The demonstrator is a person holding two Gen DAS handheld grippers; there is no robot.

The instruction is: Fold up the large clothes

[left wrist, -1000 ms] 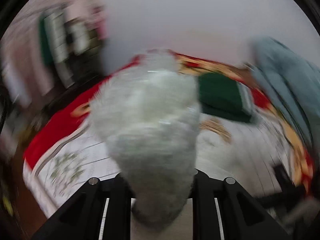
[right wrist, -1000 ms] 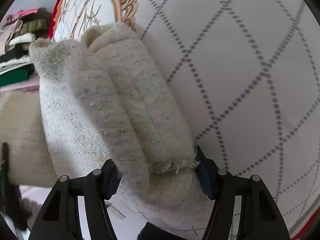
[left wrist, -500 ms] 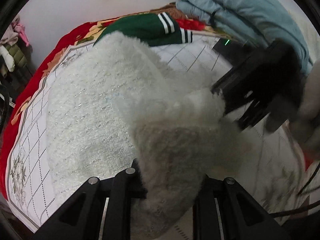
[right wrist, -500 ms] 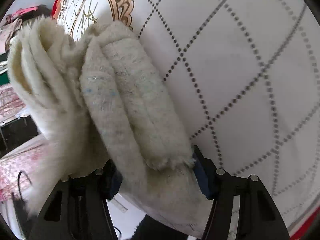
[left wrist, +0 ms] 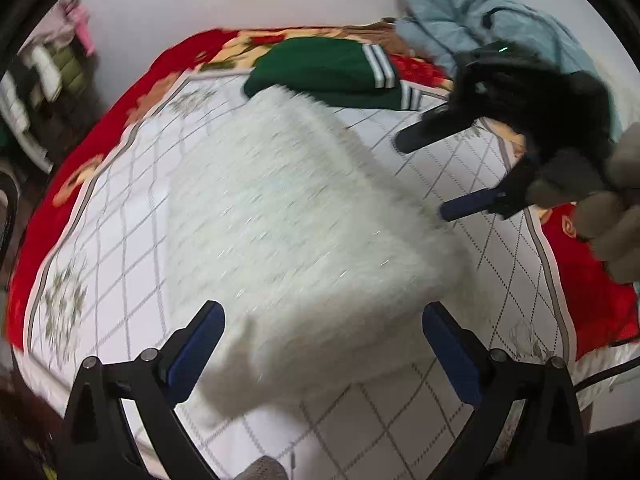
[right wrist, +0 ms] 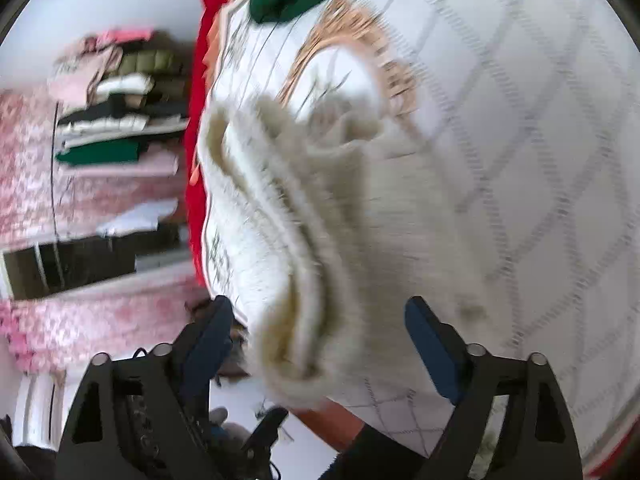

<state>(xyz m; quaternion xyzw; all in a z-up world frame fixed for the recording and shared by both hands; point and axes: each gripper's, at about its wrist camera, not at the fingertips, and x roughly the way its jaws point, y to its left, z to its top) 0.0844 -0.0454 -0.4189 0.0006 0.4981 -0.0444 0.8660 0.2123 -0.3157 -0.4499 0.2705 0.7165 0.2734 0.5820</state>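
Both tongs, left (left wrist: 323,340) and right (right wrist: 319,330), gape wide, empty; the folded sweater (left wrist: 296,224) lies on the bed (left wrist: 120,240), green top (left wrist: 324,70) at twelve o'clock.

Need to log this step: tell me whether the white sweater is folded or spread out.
Folded. The white sweater lies as a compact block on the bed; its stacked layers show edge-on. Both tongs are open.

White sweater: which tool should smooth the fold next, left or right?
Probably left. The left tool hangs open directly over the white sweater lying folded on the bed; the right tool, also open, sits off its far edge.
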